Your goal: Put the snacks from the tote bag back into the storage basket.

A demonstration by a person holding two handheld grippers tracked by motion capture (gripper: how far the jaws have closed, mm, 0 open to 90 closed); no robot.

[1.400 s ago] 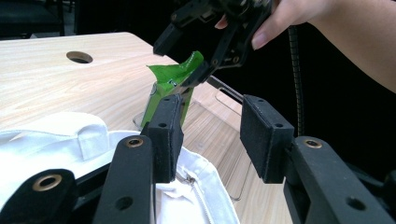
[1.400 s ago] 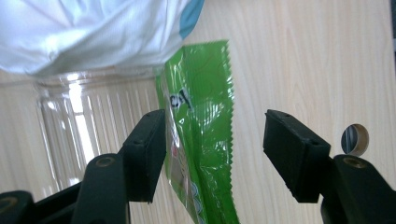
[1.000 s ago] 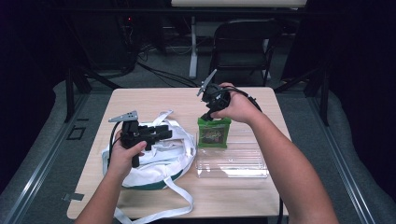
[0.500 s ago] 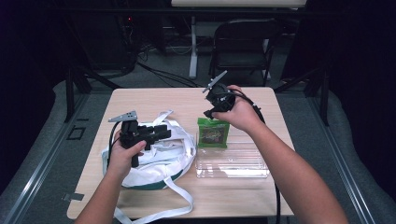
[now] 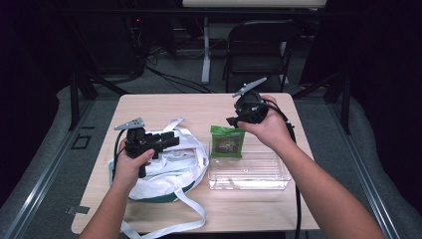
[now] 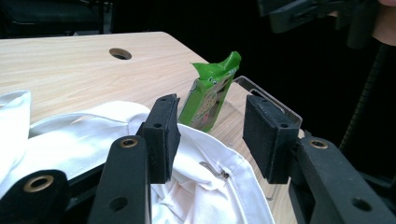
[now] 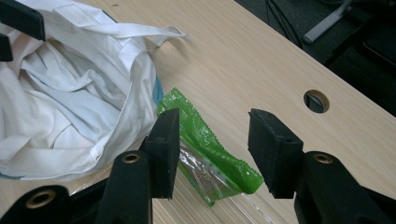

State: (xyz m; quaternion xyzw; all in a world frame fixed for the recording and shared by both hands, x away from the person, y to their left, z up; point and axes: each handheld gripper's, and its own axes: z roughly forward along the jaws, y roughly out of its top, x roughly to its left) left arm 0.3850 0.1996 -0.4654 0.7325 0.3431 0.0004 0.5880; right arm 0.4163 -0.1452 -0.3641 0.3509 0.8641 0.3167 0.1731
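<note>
A green snack packet (image 5: pixel 227 142) leans against the left end of a clear plastic box (image 5: pixel 249 172) at mid-table. My right gripper (image 5: pixel 234 121) hovers just above and behind the packet, open and holding nothing. Its own view shows the packet (image 7: pixel 205 140) below between the spread jaws of the right gripper (image 7: pixel 212 149). My left gripper (image 5: pixel 170 140) is open over a crumpled white tote bag (image 5: pixel 164 167) and points right. In the left gripper view the bag (image 6: pixel 93 140) lies under the left gripper (image 6: pixel 212 135), with the packet (image 6: pixel 210 95) upright beyond.
The bag's long white straps (image 5: pixel 191 219) trail toward the table's front edge. A cable hole (image 7: pixel 316 101) is in the wooden tabletop (image 5: pixel 199 107) behind the packet. A black chair (image 5: pixel 261 45) stands beyond the far edge.
My right gripper has shifted a little to the right above the packet. The left gripper, bag, packet and box stay where they were.
</note>
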